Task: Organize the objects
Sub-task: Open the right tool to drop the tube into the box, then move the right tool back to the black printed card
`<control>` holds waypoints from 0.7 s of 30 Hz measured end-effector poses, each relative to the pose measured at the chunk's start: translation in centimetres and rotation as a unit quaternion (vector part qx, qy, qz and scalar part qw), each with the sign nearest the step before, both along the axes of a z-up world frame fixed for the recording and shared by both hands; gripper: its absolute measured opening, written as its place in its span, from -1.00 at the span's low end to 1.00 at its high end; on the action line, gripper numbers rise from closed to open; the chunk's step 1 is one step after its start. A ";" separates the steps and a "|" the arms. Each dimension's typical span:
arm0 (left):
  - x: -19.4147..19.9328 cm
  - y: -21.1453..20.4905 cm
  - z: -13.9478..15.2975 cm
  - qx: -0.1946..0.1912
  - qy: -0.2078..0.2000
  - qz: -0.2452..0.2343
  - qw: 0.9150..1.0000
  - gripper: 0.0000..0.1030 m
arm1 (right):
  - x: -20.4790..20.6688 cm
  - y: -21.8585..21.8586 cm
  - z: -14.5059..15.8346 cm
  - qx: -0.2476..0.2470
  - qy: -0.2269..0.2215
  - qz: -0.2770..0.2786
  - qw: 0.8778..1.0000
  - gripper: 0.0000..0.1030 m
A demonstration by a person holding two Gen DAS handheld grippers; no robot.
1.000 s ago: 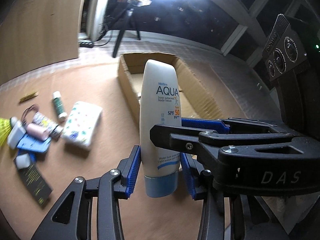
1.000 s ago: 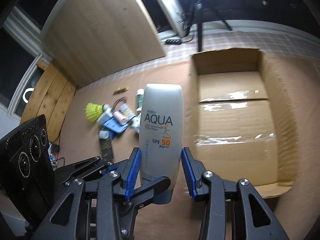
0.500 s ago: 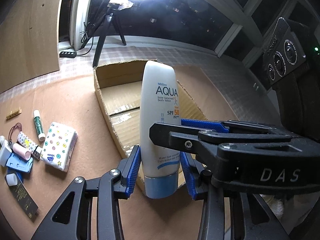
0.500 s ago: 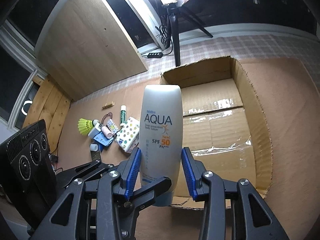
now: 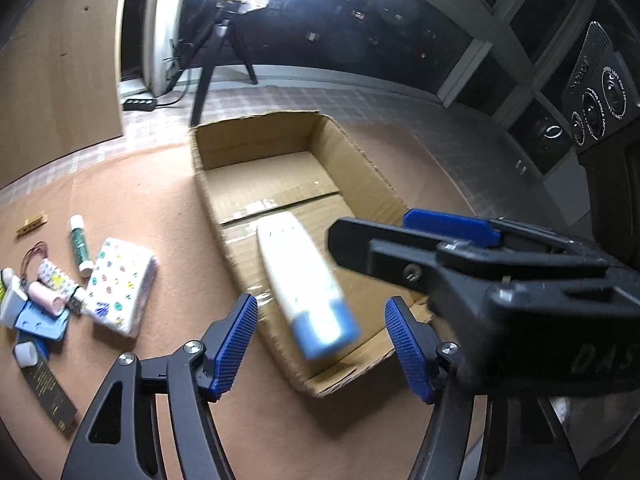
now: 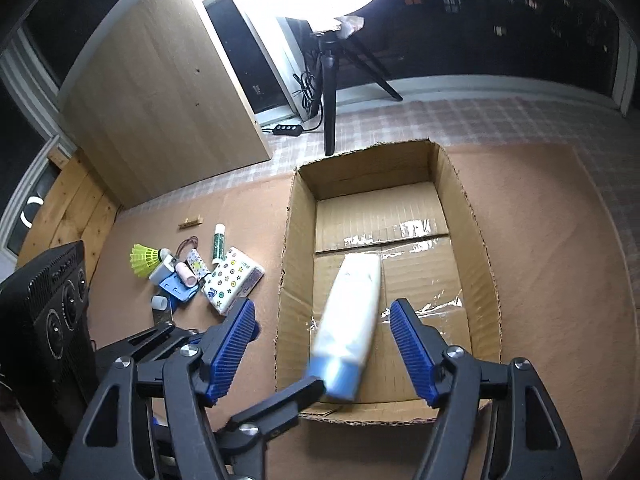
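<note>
1. Jaws of the left gripper point(image 5: 320, 344) are opening; its blue pads point(image 5: 236, 344) stand clear on either side of the sunscreen bottle point(image 5: 308, 284) and do not press on it.
2. Jaws of the right gripper point(image 6: 324, 352) are opening too, with the same bottle point(image 6: 348, 324) loose between them and neither pad touching it.
3. Motion-blurred and tilted, the white bottle with its blue cap nearest the cameras sits over the near end of the open cardboard box point(image 6: 288, 240); whether it already rests on the box floor cannot be told.
4. Both grippers hang above the box's near edge, the right one crossing in front of the left in the left wrist view.
5. Left of the box on the brown mat point(image 6: 560, 240) lie a patterned tissue pack point(image 6: 232, 280), a green glue stick point(image 6: 218, 244), a yellow shuttlecock point(image 6: 146, 258) and other small items.
6. A ring light on a tripod point(image 6: 330, 92) stands behind the box.
</note>
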State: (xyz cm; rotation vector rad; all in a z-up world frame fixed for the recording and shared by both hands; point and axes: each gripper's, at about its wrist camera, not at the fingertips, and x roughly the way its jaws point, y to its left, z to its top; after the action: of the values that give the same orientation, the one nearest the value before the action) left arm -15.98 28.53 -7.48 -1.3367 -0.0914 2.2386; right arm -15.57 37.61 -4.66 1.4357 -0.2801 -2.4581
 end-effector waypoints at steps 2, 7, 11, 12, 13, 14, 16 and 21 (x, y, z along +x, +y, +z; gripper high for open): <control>0.4 -1.0 0.0 -0.004 0.002 0.008 1.000 0.36 | 0.1 -0.4 0.0 -0.002 -0.001 0.003 1.000 0.30; 1.4 -4.9 0.0 -0.015 0.002 0.039 0.999 0.36 | 0.8 -2.3 -0.1 -0.003 0.005 0.014 1.000 0.29; 2.7 -9.1 -0.5 -0.027 -0.004 0.071 0.997 0.36 | 1.5 -4.3 -0.2 -0.019 0.018 0.026 0.999 0.29; 3.0 -10.3 -0.6 -0.028 -0.007 0.080 0.996 0.36 | 1.7 -4.9 -0.3 -0.024 0.023 0.029 0.999 0.29; 3.4 -11.6 -0.8 -0.028 -0.010 0.092 0.995 0.36 | 1.9 -5.4 -0.3 -0.028 0.027 0.033 0.999 0.29; 3.7 -12.7 -1.0 -0.029 -0.013 0.100 0.994 0.36 | 2.1 -6.1 -0.4 -0.034 0.029 0.037 0.998 0.29; 4.5 -15.0 -1.3 -0.032 -0.017 0.120 0.992 0.36 | 2.2 -7.5 -0.8 -0.041 0.026 0.046 0.998 0.29; 6.5 -20.2 -2.0 -0.040 -0.027 0.157 0.986 0.36 | 2.1 -11.6 -1.7 -0.030 0.013 0.075 0.997 0.29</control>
State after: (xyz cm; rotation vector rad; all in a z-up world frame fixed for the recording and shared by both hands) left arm -9.43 8.30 -9.51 -1.5135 -0.2507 2.4887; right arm -13.45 25.97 -6.41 1.3489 -0.2294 -2.3258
